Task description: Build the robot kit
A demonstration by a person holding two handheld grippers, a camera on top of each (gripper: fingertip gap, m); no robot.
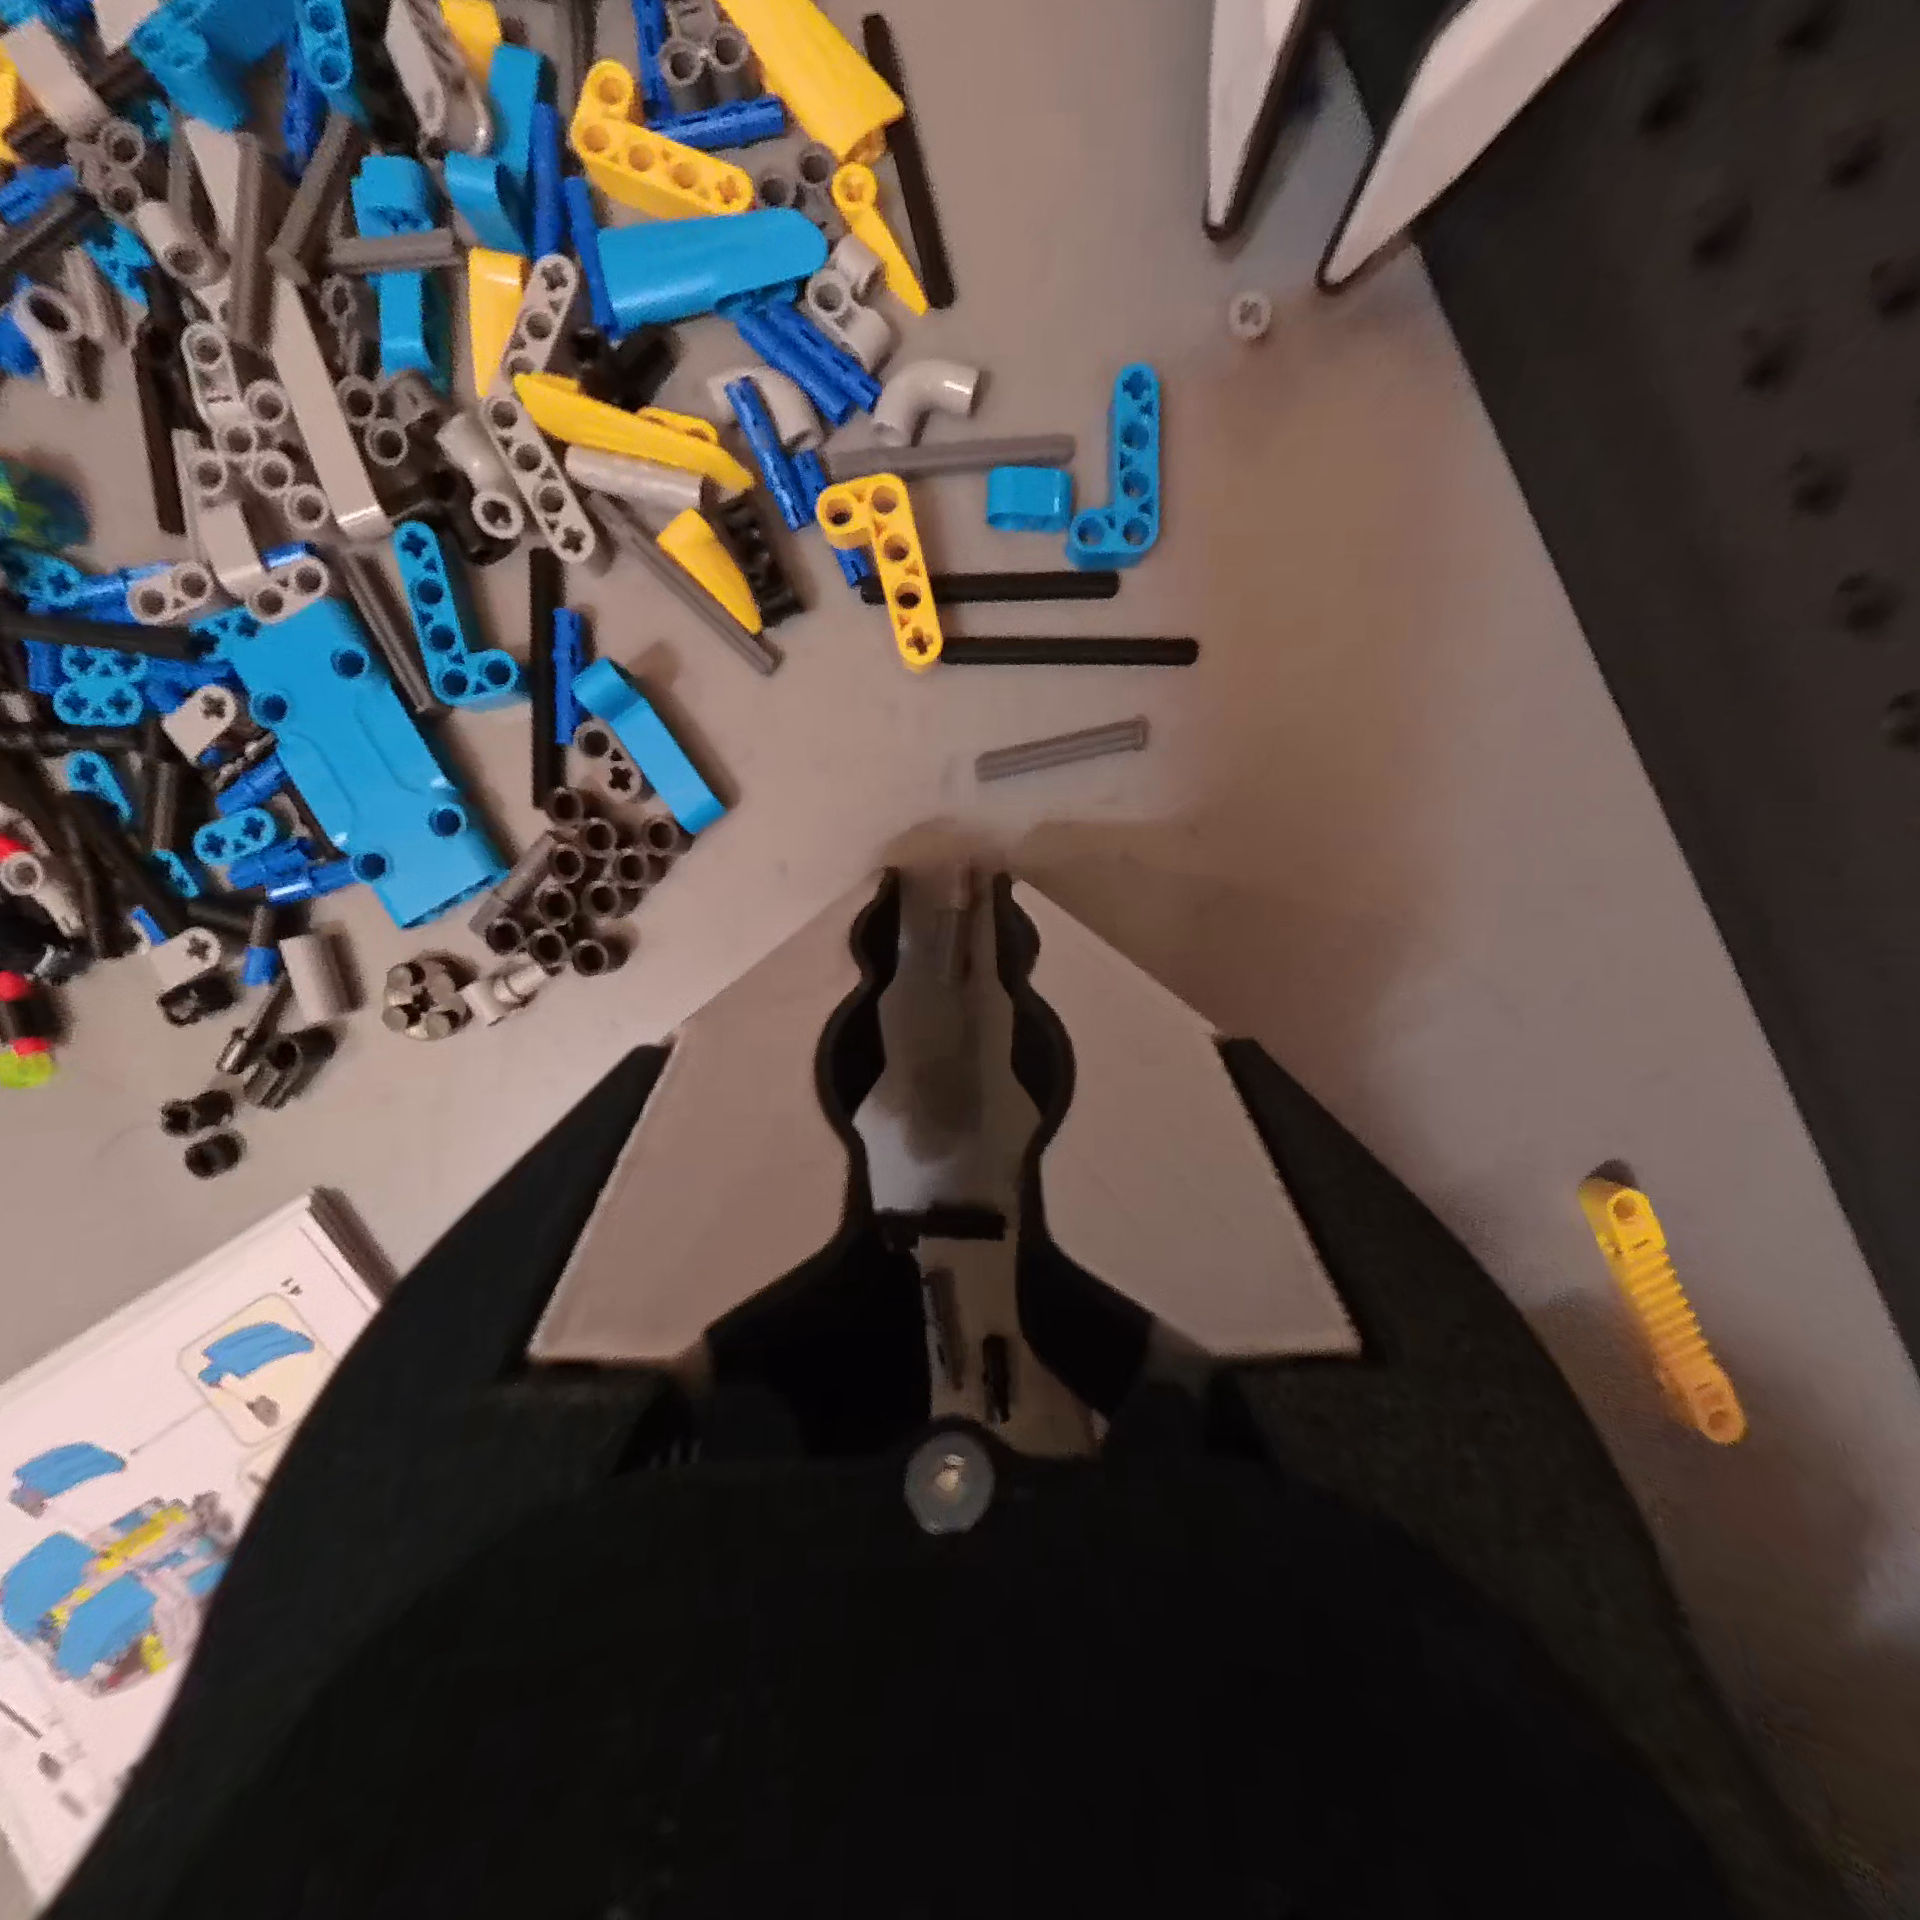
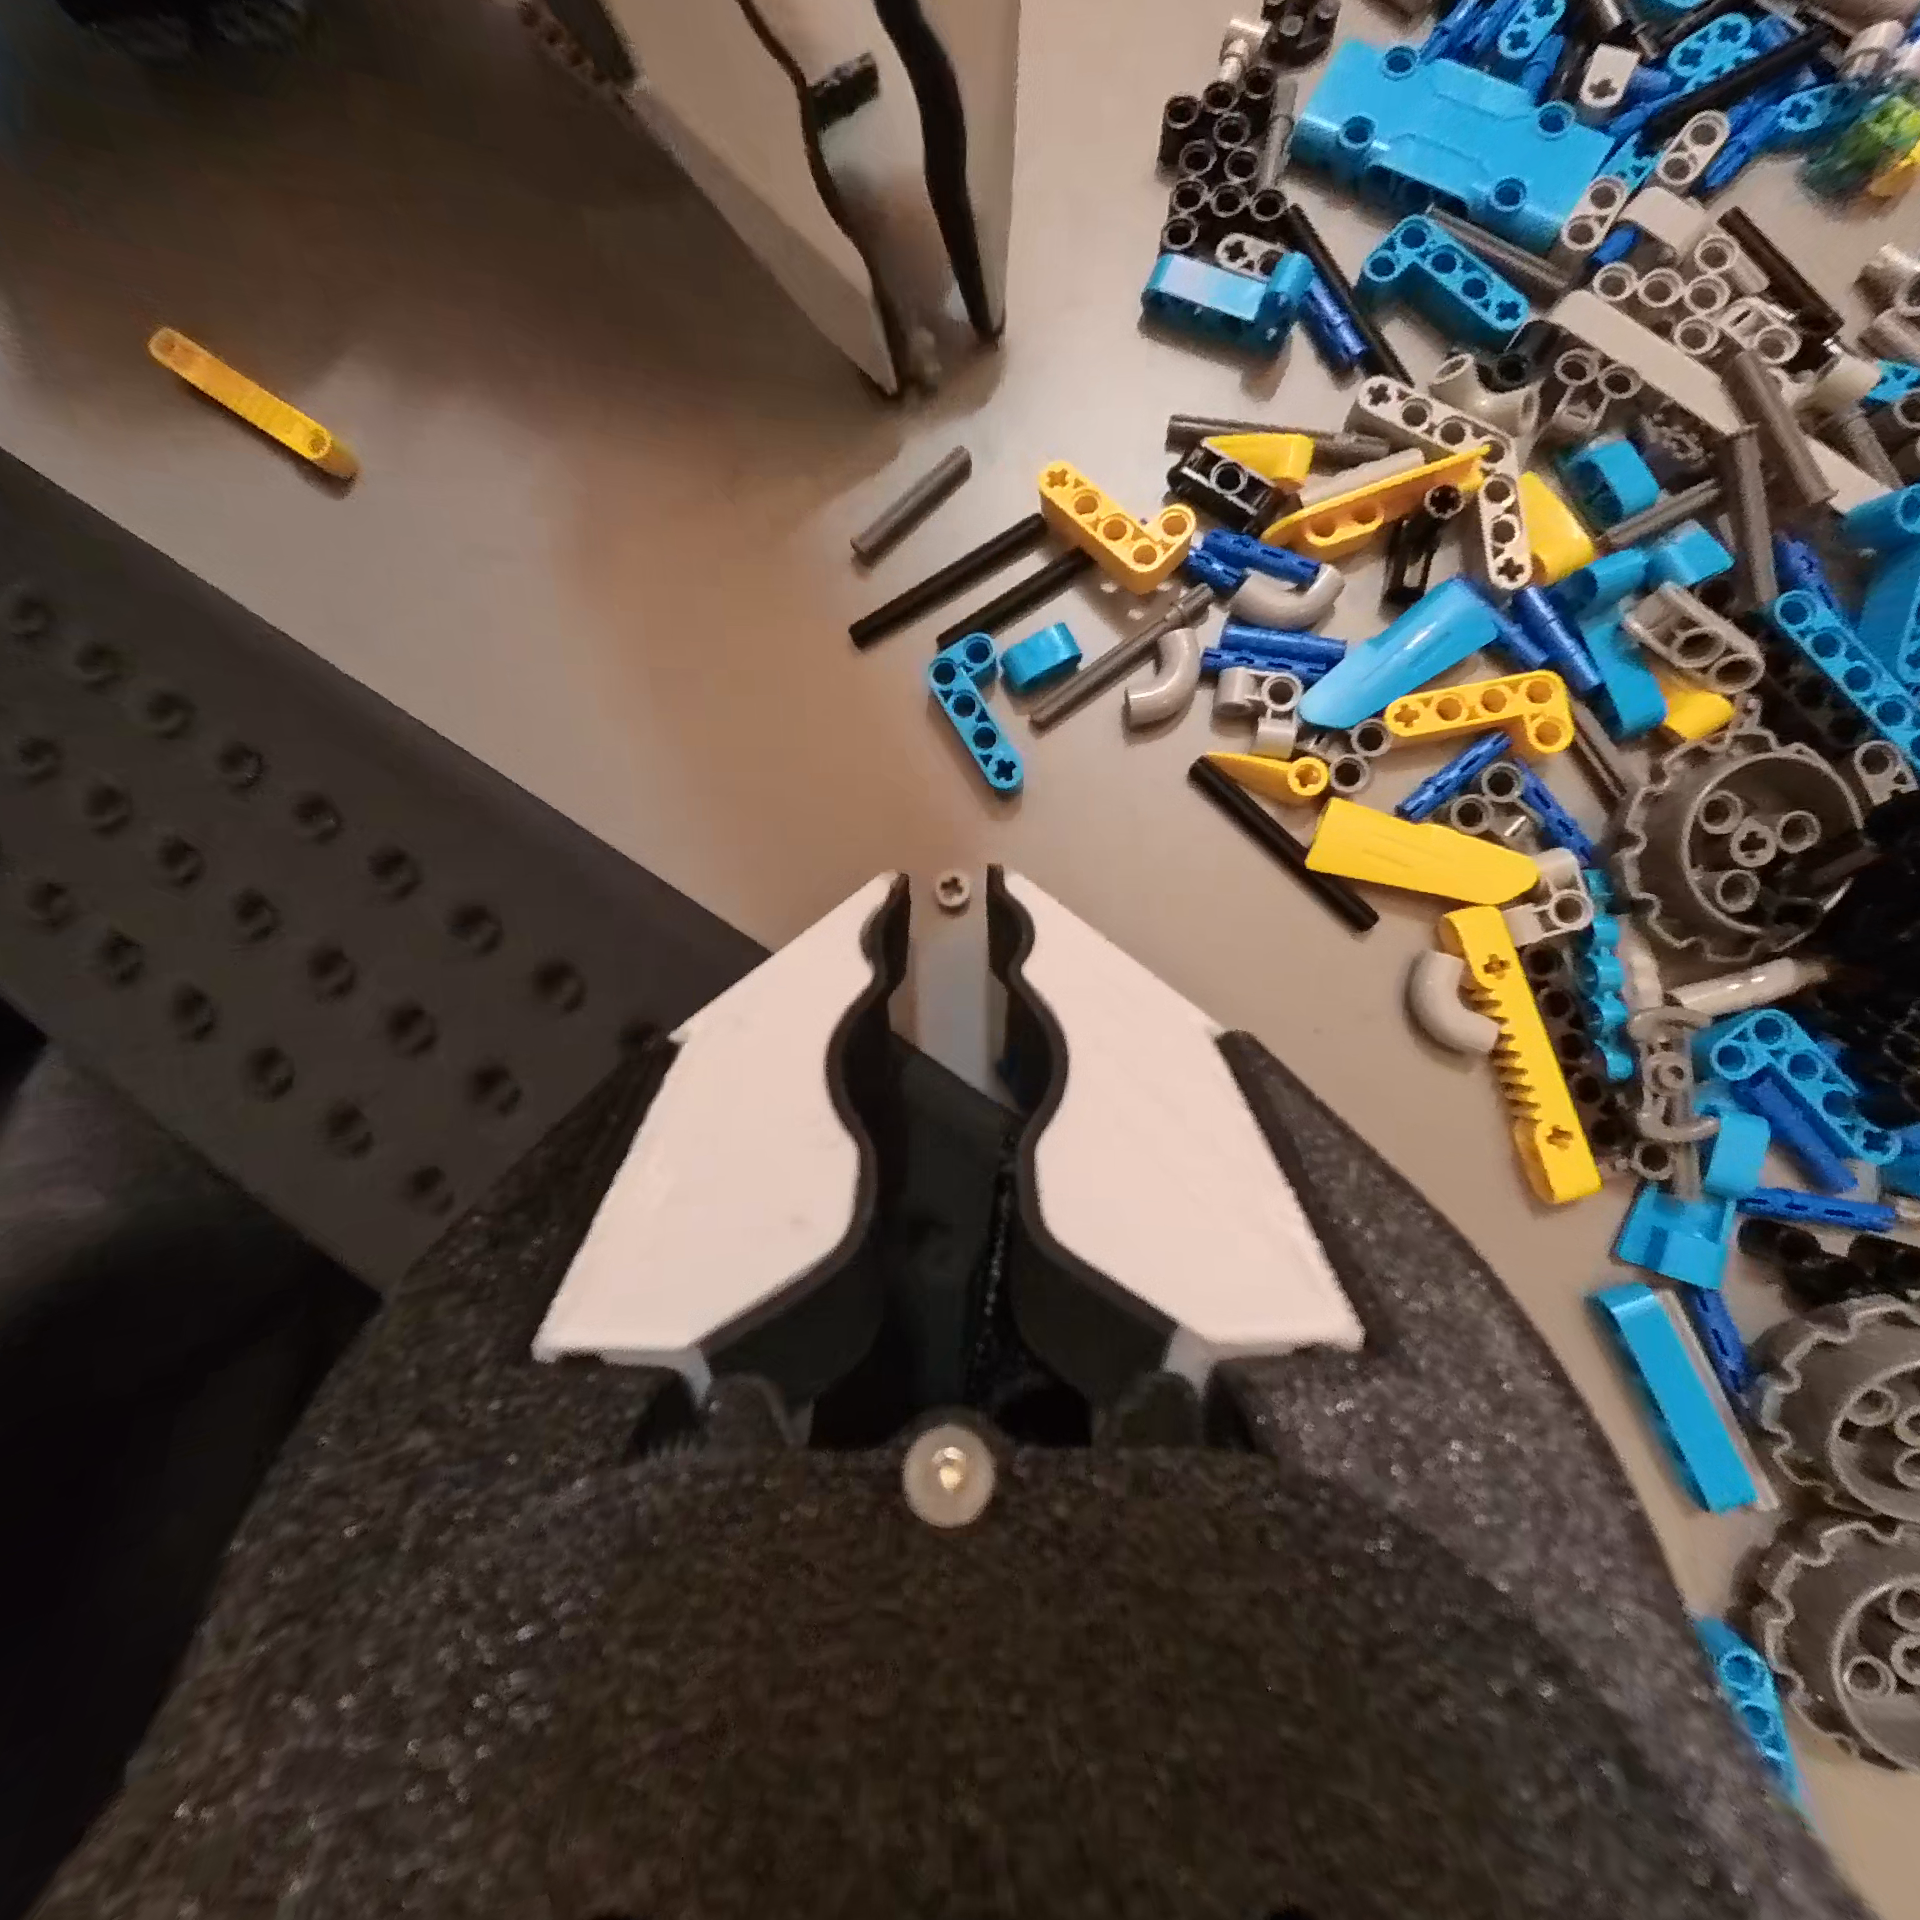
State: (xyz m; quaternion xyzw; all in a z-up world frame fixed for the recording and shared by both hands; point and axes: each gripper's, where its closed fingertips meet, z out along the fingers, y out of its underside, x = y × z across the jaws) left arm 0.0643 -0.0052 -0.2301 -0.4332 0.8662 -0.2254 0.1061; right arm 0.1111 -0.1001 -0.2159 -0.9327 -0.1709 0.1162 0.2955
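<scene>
left gripper point(image 1: 943, 883) pinched nearly shut on small grey pin point(image 1: 954, 920), frame centre.
thin tip hold, could slip out; right gripper point(image 2: 943, 878) barely parted, empty, by loose grey bush point(image 2: 951, 886), could knock it away.

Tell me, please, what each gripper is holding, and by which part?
The left gripper pinches a small grey pin at its fingertips. The right gripper brackets a small grey bush on the table; whether it grips is unclear.

My left tongs point(image 1: 943, 883) pinch a short grey pin point(image 1: 954, 920) upright, while a small grey bush point(image 2: 952, 886) sits between my right tongs point(image 2: 945, 883).
</scene>
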